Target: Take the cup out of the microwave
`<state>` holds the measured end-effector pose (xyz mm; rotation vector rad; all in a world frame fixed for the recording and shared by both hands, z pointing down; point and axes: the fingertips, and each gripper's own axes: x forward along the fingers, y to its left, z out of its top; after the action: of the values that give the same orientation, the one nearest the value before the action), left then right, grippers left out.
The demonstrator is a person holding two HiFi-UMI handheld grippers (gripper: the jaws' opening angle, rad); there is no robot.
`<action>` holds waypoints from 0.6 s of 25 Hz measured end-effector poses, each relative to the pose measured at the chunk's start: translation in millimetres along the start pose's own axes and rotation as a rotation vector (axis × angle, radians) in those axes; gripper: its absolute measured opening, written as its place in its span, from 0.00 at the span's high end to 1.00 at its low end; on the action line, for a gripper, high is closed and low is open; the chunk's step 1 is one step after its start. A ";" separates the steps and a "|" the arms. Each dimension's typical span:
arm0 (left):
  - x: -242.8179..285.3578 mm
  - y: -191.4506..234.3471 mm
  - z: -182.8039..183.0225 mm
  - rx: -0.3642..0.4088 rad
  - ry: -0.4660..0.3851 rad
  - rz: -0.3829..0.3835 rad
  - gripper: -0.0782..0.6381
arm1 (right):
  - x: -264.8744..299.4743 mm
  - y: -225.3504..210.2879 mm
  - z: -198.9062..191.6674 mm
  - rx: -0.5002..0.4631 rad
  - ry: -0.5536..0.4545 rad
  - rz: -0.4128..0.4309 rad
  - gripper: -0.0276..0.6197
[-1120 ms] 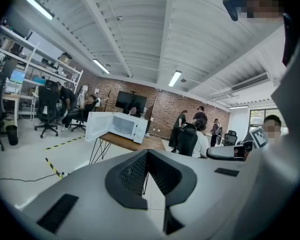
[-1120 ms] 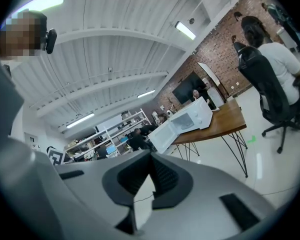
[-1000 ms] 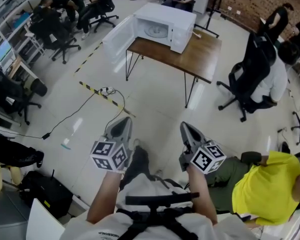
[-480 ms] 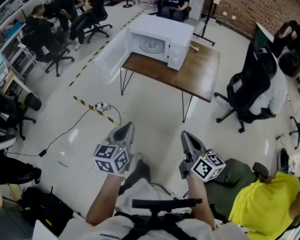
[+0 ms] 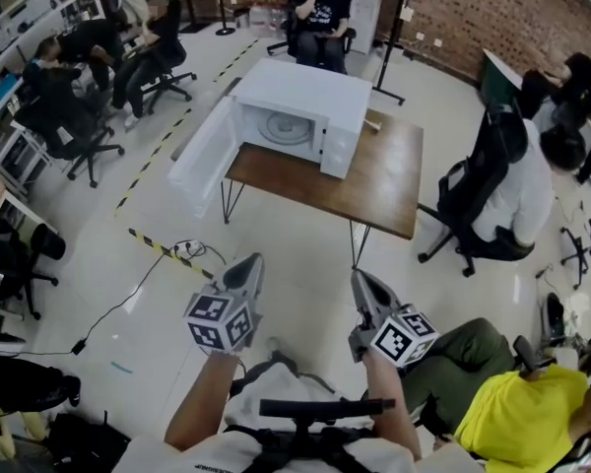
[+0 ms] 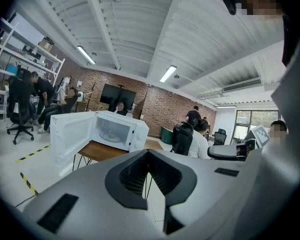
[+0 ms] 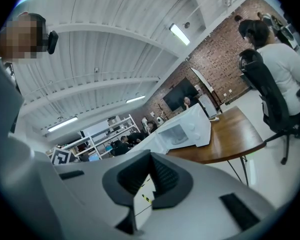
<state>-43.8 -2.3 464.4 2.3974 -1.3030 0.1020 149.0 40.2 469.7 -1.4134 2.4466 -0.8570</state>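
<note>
Left gripper (image 5: 246,266) and right gripper (image 5: 361,280) side by side, closed, empty, toward the microwave (image 5: 305,106).

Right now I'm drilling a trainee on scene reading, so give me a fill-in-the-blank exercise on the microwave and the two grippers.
The microwave stands on a wooden ____.
Its door hangs ____.
The left gripper and the right gripper both have their fingers ____, with nothing between them.
Missing words: table; open; shut.
</note>
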 end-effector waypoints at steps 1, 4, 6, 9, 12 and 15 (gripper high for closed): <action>5.8 4.4 1.3 -0.001 0.004 -0.008 0.89 | 9.0 0.1 2.1 -0.003 0.000 -0.001 0.95; 18.8 19.4 3.2 -0.007 0.014 -0.022 0.89 | 37.5 3.3 1.7 -0.013 0.016 0.002 0.95; 24.5 31.3 3.4 -0.013 0.019 -0.026 0.89 | 55.3 6.6 -2.6 -0.020 0.031 0.004 0.95; 32.0 47.9 4.6 -0.025 0.025 -0.032 0.89 | 78.0 12.7 -5.1 -0.026 0.043 0.004 0.95; 38.3 61.7 5.8 -0.035 0.027 -0.040 0.89 | 96.1 19.7 -6.7 -0.039 0.049 0.006 0.95; 44.4 73.8 6.8 -0.041 0.026 -0.045 0.89 | 109.0 24.6 -10.9 -0.049 0.059 0.003 0.95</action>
<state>-80.1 -75.4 492.9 2.3817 -1.2271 0.0926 68.8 -37.9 477.7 -1.4196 2.5292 -0.8560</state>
